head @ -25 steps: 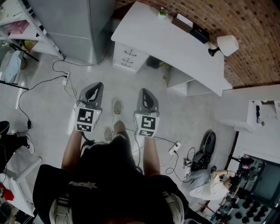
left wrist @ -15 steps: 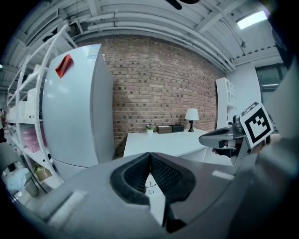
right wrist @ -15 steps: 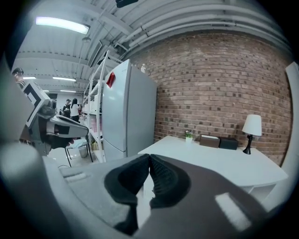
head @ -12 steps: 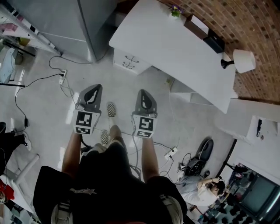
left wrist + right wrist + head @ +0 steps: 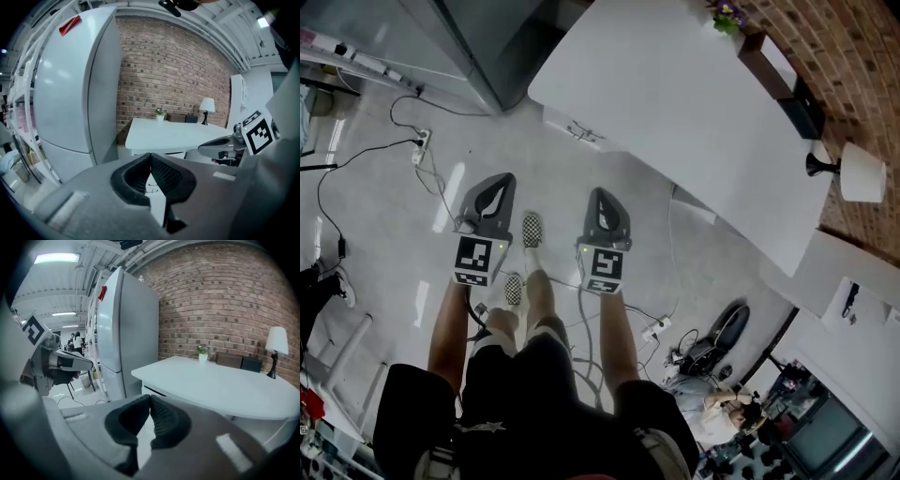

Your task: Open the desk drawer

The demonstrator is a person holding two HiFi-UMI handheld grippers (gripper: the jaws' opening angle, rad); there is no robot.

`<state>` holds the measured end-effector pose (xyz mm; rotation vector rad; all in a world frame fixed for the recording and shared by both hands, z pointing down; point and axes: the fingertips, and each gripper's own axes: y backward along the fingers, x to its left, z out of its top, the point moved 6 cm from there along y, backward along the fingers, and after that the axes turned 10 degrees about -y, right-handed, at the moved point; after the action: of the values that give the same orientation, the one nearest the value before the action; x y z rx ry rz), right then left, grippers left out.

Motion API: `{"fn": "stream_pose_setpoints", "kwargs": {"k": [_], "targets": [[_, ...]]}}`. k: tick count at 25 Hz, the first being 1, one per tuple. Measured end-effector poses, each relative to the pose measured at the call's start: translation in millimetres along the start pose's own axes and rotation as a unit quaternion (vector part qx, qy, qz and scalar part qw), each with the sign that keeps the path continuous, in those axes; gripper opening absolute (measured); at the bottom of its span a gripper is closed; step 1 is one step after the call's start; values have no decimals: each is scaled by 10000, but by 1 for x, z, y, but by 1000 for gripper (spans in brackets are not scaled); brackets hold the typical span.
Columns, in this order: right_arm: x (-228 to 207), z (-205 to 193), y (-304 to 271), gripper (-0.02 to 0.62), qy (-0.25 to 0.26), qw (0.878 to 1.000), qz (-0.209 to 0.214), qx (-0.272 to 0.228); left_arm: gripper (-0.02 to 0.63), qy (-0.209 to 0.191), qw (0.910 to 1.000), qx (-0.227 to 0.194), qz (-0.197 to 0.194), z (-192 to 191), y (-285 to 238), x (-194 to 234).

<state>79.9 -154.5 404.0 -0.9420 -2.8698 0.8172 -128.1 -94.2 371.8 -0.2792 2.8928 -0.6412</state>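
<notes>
The white desk (image 5: pixel 675 103) stands ahead of me, with its drawer unit (image 5: pixel 579 131) under the left end; the drawer fronts are closed. My left gripper (image 5: pixel 501 180) and right gripper (image 5: pixel 599 194) hang side by side over the floor, well short of the drawers. In the left gripper view the jaws (image 5: pixel 150 155) meet at the tips with nothing in them, and the drawer handles (image 5: pixel 152 187) show just below. The right gripper (image 5: pixel 150 397) is shut and empty too, pointing at the desk (image 5: pixel 225 385).
A grey fridge (image 5: pixel 478 37) stands left of the desk. A lamp (image 5: pixel 861 176), a dark box (image 5: pixel 787 89) and a small plant (image 5: pixel 727 14) sit at the desk's far edge by the brick wall. Cables and a power strip (image 5: pixel 418 145) lie on the floor at left.
The person has walked toward the desk, which now shows closer and larger. Both grippers have come forward and down together, still shut.
</notes>
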Motion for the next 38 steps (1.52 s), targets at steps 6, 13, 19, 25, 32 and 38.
{"fn": "stream_pose_setpoints", "kwargs": {"k": [6,13,19,25,32,38], "targets": [[-19,-54,-55,6,-82,9996,38,273,11,69,9997,215,-3,-60,-46,5],[-38,-107,-115,6,-3,9998,-36,174,11,21,9996,238,-125,-123,-99,0],[-54,-159,-149,6,125,9992,-109,357,11,3,9993,253,-267,-170,-133,-10],[-68,-198,-178,6,355,9981,-71,496,11,-35,9986,394,-349,-209,-159,-19],[-75,-223,-220,88,1594,9824,-219,951,11,-42,9976,579,-384,-230,-173,-23],[-73,-242,-256,140,3240,9355,-305,1379,11,44,9970,671,-383,-235,-173,-22]]}}
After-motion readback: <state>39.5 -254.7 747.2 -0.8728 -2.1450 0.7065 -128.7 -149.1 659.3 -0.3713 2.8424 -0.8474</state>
